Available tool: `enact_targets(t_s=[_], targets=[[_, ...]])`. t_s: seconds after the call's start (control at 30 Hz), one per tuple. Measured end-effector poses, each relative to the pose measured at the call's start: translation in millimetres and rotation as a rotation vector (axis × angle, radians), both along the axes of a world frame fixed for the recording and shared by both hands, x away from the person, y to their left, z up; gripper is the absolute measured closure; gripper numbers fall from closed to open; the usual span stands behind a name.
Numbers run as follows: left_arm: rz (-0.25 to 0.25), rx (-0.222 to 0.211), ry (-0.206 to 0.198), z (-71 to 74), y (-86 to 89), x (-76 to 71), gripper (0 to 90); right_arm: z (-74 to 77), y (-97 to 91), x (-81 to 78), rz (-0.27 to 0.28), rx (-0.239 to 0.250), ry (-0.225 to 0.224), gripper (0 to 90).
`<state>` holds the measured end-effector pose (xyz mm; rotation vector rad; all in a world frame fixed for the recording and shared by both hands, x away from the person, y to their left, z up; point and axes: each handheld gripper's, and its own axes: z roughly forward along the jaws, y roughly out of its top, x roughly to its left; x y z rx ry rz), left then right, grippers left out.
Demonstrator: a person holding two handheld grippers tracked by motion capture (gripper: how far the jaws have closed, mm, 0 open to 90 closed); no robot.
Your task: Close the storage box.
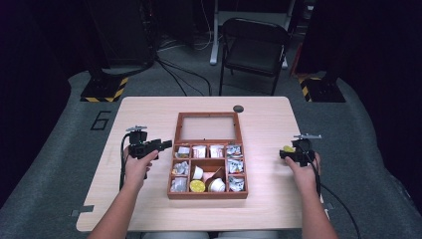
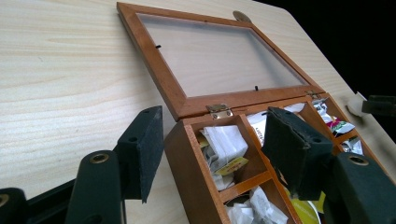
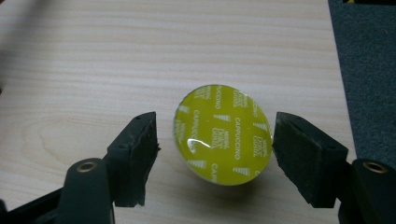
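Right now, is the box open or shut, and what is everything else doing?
Wooden box: open, compartments filled with packets and capsules.
Glass lid: folded back flat on the table.
Yellow cappuccino capsule: foil side up on the table, between the right tongs, not squeezed.
Right tongs: open, one pad on each side of the capsule.
Left tongs: open, astride the box's corner wall.

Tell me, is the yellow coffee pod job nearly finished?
Partly. Done: the wooden box lies open, and one yellow pod sits out on the table. In hand: the right gripper stands open around that pod, pads apart from it; the left gripper straddles the box's corner. Left: another yellow pod remains inside.
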<state>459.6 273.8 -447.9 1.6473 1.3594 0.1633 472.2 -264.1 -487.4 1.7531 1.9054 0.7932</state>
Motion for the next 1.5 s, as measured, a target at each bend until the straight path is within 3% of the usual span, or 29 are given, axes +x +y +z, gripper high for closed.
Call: enact_targets(t_s=[0.5, 0.7, 0.83, 1.23, 1.5], targets=[[-0.004, -0.017, 0.007, -1.2, -2.3, 1.8, 37.9, 19.1, 0.8, -8.4, -0.011, -0.008, -0.099, 33.9], [-0.008, -0.016, -0.001, 1.3, -2.4, 2.9, 37.9, 25.3, 6.1, -10.4, 0.013, 0.016, -0.103, 36.9], [-0.012, -0.015, 0.000, 2.3, -3.0, 3.6, 37.9, 31.9, 13.1, -12.4, 0.053, 0.034, -0.096, 40.8], [-0.034, -0.005, -0.003, 3.6, -7.2, 5.3, 37.6, 47.7, 37.0, -18.4, 0.142, 0.063, -0.111, 38.1], [-0.036, 0.014, 0.005, 1.5, -11.7, 8.5, 37.3, 51.7, 62.2, -19.2, 0.239, 0.078, -0.111, 38.2]])
